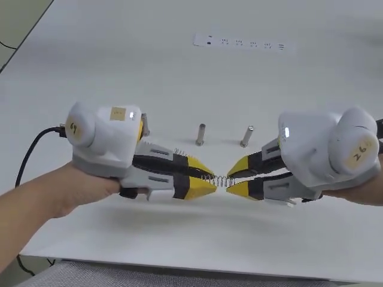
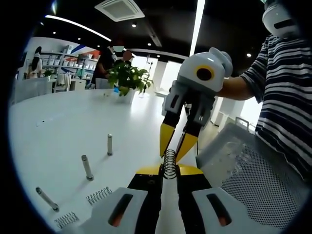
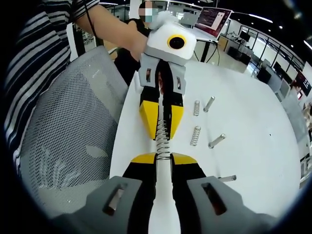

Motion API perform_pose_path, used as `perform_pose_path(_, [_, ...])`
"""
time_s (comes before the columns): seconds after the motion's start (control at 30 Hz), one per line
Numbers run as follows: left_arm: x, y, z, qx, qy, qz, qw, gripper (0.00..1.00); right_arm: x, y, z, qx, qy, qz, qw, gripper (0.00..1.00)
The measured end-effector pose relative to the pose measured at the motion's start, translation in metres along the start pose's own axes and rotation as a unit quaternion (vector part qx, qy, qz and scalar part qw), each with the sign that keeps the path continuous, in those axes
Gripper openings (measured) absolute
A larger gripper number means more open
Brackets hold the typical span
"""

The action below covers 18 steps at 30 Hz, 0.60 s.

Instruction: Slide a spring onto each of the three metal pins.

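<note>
A short coil spring (image 1: 219,179) hangs in the air between the two grippers, above the table's near edge. My left gripper (image 1: 210,181) is shut on one end of it and my right gripper (image 1: 229,182) on the other, yellow tips almost touching. Seen along the left gripper's (image 2: 168,171) jaws, the spring (image 2: 169,162) runs up into the right gripper (image 2: 171,155). The right gripper view shows its own tips (image 3: 163,157) on the spring (image 3: 162,144), with the left gripper (image 3: 162,131) opposite. Three bare metal pins (image 1: 145,124) (image 1: 200,134) (image 1: 247,136) stand in a row behind.
Two loose springs (image 2: 99,195) (image 2: 66,219) lie on the white table (image 1: 179,78) near the pins. A white power strip (image 1: 239,43) lies at the far side. A grey mesh chair (image 3: 73,136) sits at the table's near edge, beside a person in a striped shirt.
</note>
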<state>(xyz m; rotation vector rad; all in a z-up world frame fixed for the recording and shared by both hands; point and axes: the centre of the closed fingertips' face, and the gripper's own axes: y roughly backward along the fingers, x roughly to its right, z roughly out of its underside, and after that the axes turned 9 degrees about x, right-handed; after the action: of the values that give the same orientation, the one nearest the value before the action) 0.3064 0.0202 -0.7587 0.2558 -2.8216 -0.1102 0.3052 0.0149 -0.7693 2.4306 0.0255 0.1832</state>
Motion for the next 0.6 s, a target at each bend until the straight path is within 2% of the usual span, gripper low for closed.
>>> perform_pose_path(0.1, [-0.003, 0.001, 0.007, -0.012, -0.002, -0.003, 0.9999, 0.07, 0.001, 0.002, -0.004, 0.008, 0.005, 0.0, 1.0, 0.12])
perform_pose_path(0.33, [-0.004, 0.003, 0.012, -0.025, -0.009, -0.004, 0.9996, 0.07, 0.001, 0.003, -0.015, 0.023, 0.007, -0.006, 0.9997, 0.12])
perform_pose_path(0.6, [-0.007, 0.005, 0.011, -0.023, -0.011, -0.01, 0.9996, 0.08, 0.002, 0.005, -0.026, 0.052, -0.011, -0.007, 0.9986, 0.12])
